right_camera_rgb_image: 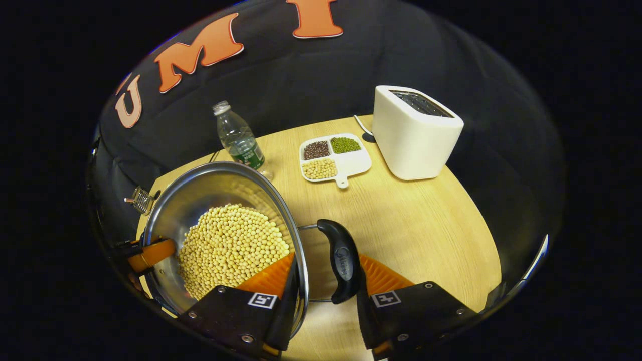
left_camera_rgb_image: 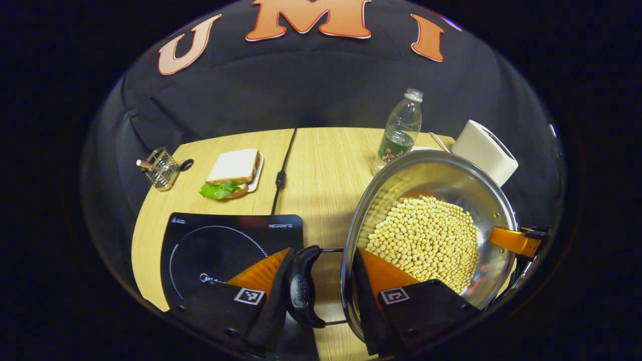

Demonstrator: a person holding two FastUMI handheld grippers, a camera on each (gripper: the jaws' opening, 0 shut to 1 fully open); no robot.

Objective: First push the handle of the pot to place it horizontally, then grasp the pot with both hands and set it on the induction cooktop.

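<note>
- Black cloth wall (left_camera_rgb_image: 321,90) behind the far edge of the table, draped in soft folds; darker toward the sides
- Light wooden table (left_camera_rgb_image: 326,165) with a fine straight grain, rounded at the edges by the fisheye lens; a dark seam or cord (left_camera_rgb_image: 283,165) running from the far edge toward the near side
- Same tabletop (right_camera_rgb_image: 426,225) bare and brightly lit on the right in the right gripper view; soft shadows cast on the wood
- Even overhead light; darkness beyond the table's rim; floor out of sight
</note>
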